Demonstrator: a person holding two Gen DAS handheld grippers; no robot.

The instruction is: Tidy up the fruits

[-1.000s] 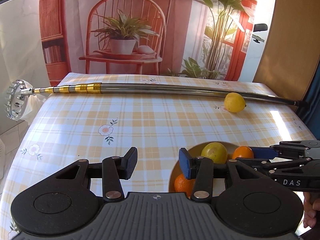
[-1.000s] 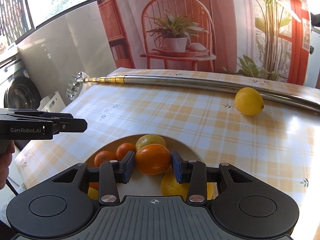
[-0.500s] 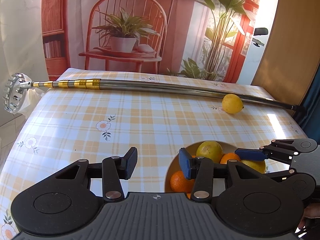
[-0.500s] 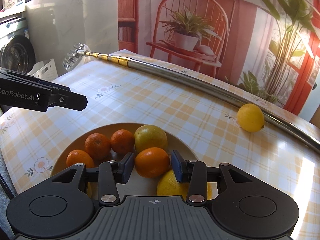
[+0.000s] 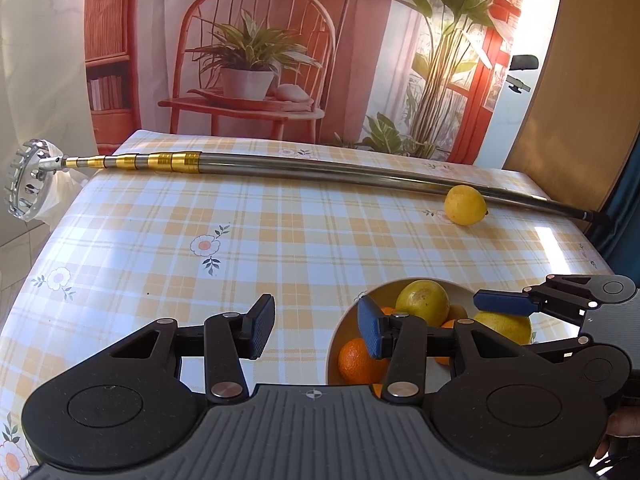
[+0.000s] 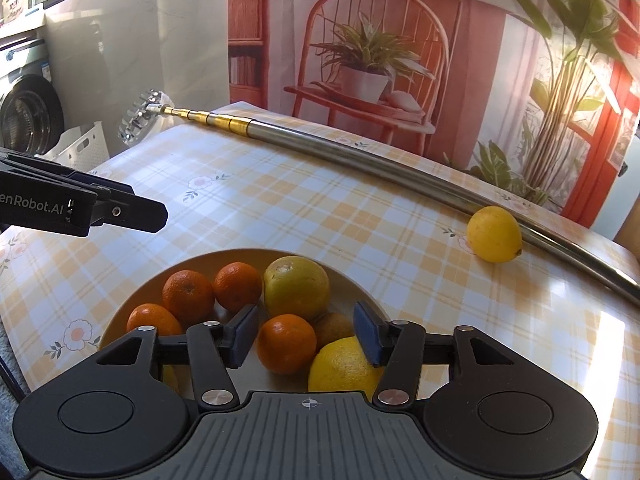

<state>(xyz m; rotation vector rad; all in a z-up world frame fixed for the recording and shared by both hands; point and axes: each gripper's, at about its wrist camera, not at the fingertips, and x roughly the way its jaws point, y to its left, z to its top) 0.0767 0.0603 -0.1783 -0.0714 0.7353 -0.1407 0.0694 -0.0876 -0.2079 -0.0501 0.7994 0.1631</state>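
Right gripper hangs over the bowl at the desk's near edge, fingers apart, an orange lying loose between them. Left gripper is idle, fingers apart, empty. One lemon sits near the far right corner against the pole. Judged step: release done; next, reach for it.

A round cream bowl sits near, holding small oranges, a yellow-green citrus, and a lemon. Another lemon lies far right on the table, against a pole.
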